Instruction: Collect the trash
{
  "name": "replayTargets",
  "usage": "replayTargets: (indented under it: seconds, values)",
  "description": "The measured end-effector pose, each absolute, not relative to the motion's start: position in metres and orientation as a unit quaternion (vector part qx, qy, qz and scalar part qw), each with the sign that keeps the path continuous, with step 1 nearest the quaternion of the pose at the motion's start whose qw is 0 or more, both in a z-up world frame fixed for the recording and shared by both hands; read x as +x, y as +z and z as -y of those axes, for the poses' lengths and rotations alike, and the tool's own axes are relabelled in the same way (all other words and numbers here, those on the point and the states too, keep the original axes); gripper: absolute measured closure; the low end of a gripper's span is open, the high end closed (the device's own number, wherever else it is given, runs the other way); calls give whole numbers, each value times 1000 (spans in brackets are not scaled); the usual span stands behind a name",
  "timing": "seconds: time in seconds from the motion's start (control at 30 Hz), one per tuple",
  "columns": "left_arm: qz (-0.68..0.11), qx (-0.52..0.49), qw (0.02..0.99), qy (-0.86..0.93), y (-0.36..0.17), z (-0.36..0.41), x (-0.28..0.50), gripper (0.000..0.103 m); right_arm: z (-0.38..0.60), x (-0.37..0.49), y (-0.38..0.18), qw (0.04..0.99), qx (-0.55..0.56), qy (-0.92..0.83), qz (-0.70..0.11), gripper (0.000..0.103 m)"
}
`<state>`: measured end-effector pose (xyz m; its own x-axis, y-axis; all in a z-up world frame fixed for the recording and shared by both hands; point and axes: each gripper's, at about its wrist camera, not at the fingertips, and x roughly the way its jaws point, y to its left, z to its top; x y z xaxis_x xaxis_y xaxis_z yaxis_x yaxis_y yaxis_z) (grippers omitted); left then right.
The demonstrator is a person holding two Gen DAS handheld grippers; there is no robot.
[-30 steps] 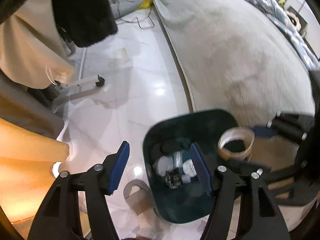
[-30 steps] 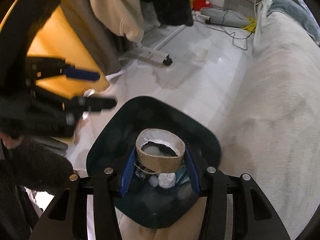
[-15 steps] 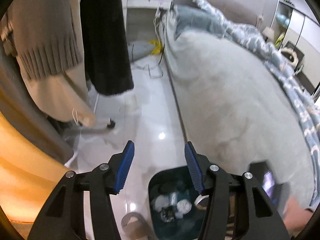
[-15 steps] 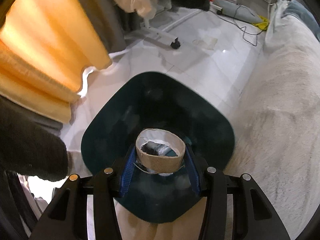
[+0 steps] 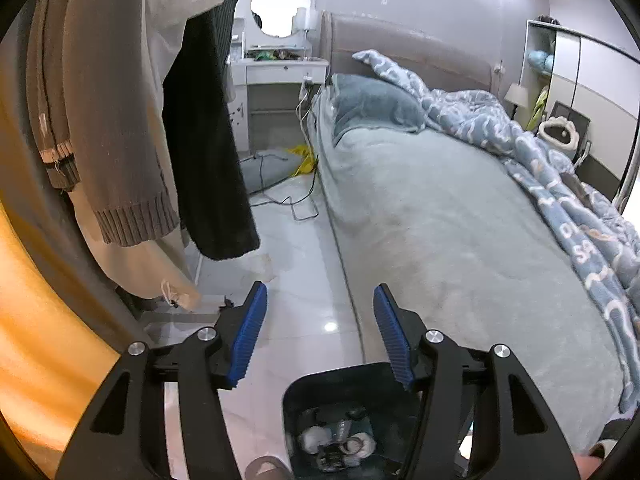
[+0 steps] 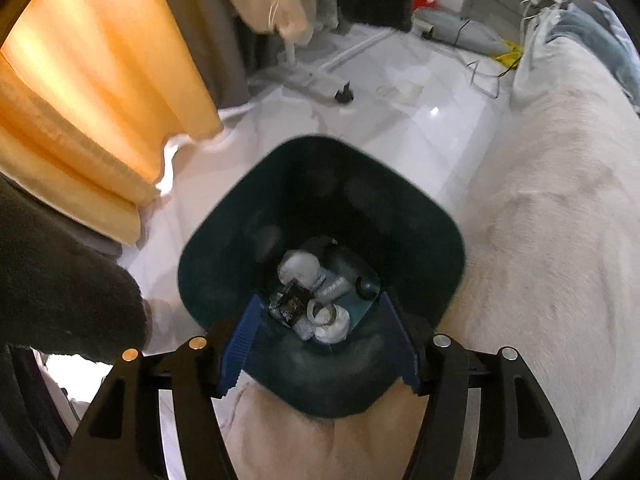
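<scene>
cardboard tape ring (image 6: 322,312) is no longer sitting between the right gripper (image 6: 320,346) jaws; it is lying in the bin (image 6: 432,216) at frame centre.
right jaws have just been opening and are standing apart, empty, over the trash. left gripper (image 5: 318,338), jaws also just opening and empty, is now facing the bed (image 5: 460,240), bin at lower centre.
</scene>
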<state>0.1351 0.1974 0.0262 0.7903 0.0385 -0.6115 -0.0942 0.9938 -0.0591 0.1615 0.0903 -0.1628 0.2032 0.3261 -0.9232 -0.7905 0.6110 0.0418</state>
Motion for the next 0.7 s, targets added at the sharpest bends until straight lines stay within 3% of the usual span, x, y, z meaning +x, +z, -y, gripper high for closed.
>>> replayTargets:
  seconds: [0.33, 0.5, 0.7]
  values:
    - [-293, -31, 955, 36, 38, -157, 87, 24, -22, 137, -84, 846, -132, 316, -409, 27]
    - [-274, -30, 961, 33, 39, -138, 61, 9, 14, 122, -56, 879, -101, 278, -373, 19]
    - [-260, -47, 963, 46, 39, -121, 32, 4, 65, 94, -21, 916, -70, 235, -317, 9]
